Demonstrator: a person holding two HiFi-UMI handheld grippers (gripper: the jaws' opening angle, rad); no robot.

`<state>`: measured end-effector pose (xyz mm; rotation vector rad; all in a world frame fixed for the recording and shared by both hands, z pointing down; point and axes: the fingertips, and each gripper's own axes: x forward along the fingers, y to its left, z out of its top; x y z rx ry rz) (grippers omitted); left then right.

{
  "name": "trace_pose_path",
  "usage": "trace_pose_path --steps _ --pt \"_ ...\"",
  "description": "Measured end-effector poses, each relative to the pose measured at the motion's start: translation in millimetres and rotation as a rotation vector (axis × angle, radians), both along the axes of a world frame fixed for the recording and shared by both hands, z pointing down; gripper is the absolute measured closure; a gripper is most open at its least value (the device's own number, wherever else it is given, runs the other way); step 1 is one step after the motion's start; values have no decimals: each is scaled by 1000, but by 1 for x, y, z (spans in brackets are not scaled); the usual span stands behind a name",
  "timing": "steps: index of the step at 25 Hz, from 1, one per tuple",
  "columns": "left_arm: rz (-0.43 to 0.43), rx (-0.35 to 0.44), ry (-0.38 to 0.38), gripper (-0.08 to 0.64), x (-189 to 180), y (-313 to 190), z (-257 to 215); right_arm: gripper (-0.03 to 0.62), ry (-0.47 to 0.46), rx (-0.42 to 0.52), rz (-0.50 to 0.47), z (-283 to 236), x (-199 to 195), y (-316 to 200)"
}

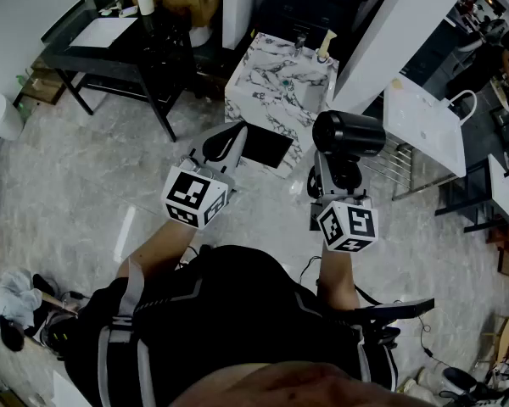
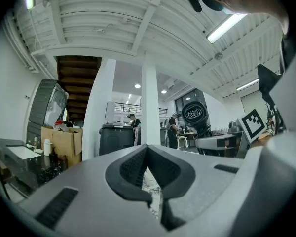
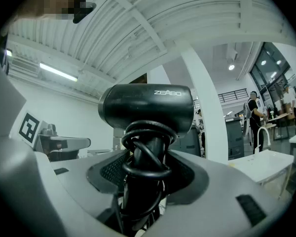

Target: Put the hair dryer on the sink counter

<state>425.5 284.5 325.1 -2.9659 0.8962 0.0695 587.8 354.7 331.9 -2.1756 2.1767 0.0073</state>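
The jaws of my right gripper (image 1: 334,173) hold the hair dryer (image 1: 348,134) by its handle, my left gripper (image 1: 228,149) is closed and empty, so next I must reach the sink desk (image 1: 267,79).

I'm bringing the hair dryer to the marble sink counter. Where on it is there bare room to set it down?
The marble counter looks bare on its left and middle, between the faucet and the near edge. Its back right is crowded: the faucet and a pale bottle stand there. The right gripper holds the hair dryer.
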Motion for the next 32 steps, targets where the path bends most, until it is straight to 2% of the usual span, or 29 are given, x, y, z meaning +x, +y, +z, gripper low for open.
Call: trace_pose_path --steps 12,22,32 --pt "-8 -11 21 558 -5 -1 -6 354 8 -8 4 -7 -4 -3" --pt "-26 -18 32 558 -15 -2 -4 354 22 26 -10 -18 -14 -5" --pt "-115 -22 51 558 -72 -17 -3 354 22 57 -120 -30 -71 -33"
